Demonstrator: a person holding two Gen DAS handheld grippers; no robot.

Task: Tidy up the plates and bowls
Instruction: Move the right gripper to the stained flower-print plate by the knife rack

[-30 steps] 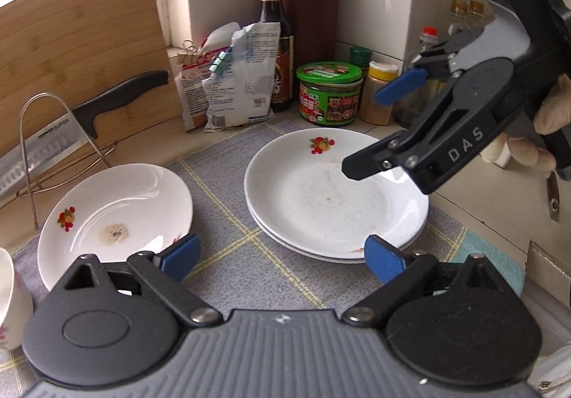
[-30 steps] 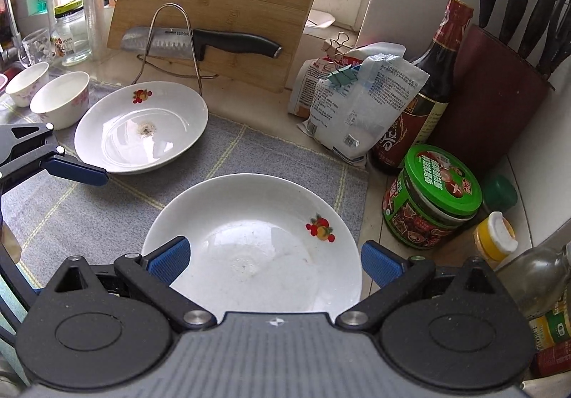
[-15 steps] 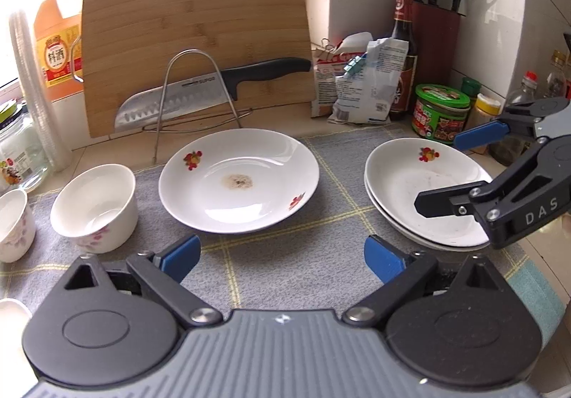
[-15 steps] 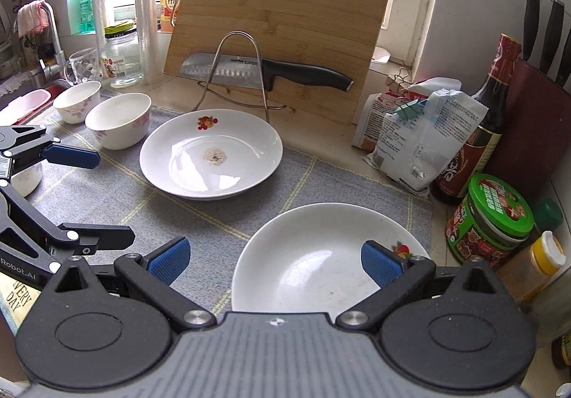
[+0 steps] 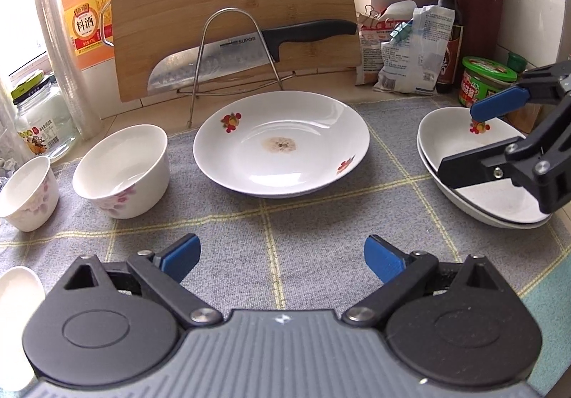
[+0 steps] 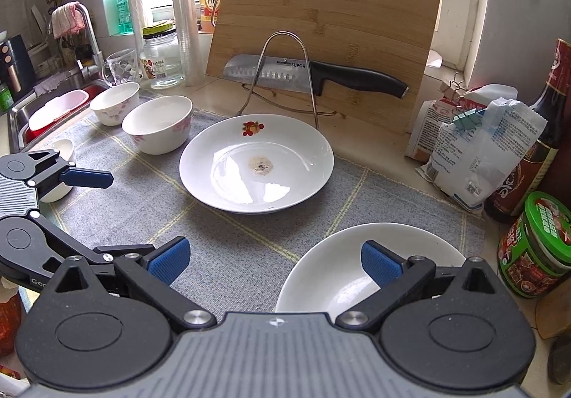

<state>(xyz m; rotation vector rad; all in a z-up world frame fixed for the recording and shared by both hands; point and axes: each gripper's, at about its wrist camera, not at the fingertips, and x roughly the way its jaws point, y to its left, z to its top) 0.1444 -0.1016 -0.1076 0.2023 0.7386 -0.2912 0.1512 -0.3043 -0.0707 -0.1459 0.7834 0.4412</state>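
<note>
- The left gripper (image 5: 282, 255) has its blue-padded fingers spread wide with nothing between them; it hangs over bare mat, short of the single plate (image 5: 282, 144).
- The right gripper (image 6: 274, 260) is likewise wide apart and empty. Seen from the left wrist, its fingers sit just above the plate stack (image 5: 460, 184) without clearly touching it; contact cannot be told.
- Done so far, by the look of it: two plates are nested at the right end of the grey mat (image 5: 321, 219), the stack lying directly below the right gripper.
- Left to do: the single plate, marked with a brownish spot in its well, lies alone at mid-mat, well apart from the stack, and would probably join it.
- The bowls are not yet gathered: a large bowl (image 5: 123, 169) stands just left of the single plate, a smaller bowl (image 5: 28, 193) beside it, and a third white rim (image 5: 16, 291) shows at the mat's near-left edge.
- Judged overall, the task is roughly at its midpoint.
</note>
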